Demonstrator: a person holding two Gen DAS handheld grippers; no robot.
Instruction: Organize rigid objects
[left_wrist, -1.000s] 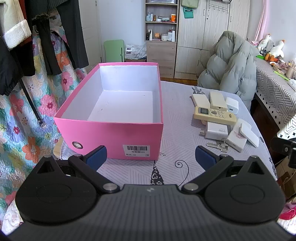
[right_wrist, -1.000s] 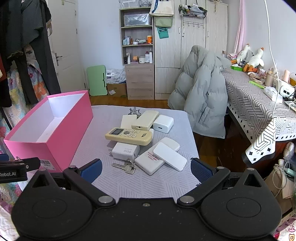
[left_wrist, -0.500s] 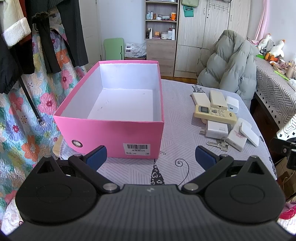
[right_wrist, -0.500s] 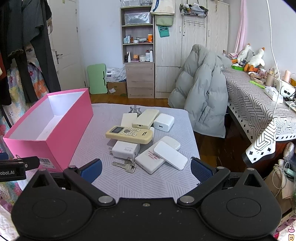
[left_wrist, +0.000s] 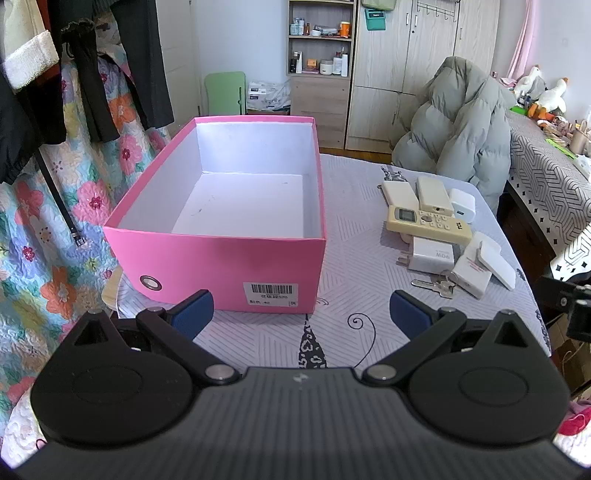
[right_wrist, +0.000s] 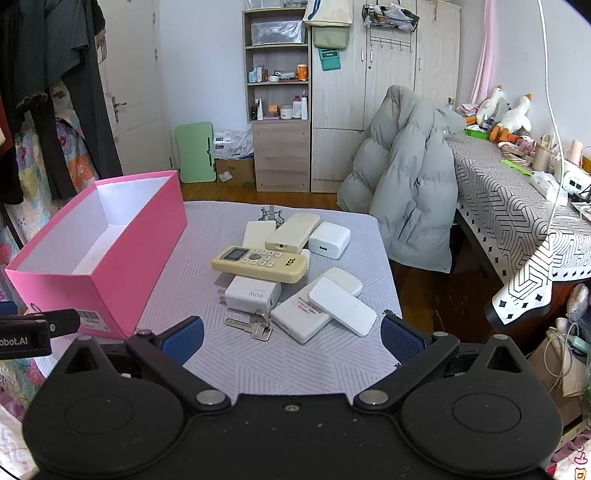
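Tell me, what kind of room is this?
Probably a bedroom at home: clothes hang at the left, a wardrobe lines the back wall, and stuffed geese sit on a side table. A puffy coat is draped over a chair.

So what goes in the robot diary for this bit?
left gripper: open, by pink box | right gripper: open, by keys | box: empty
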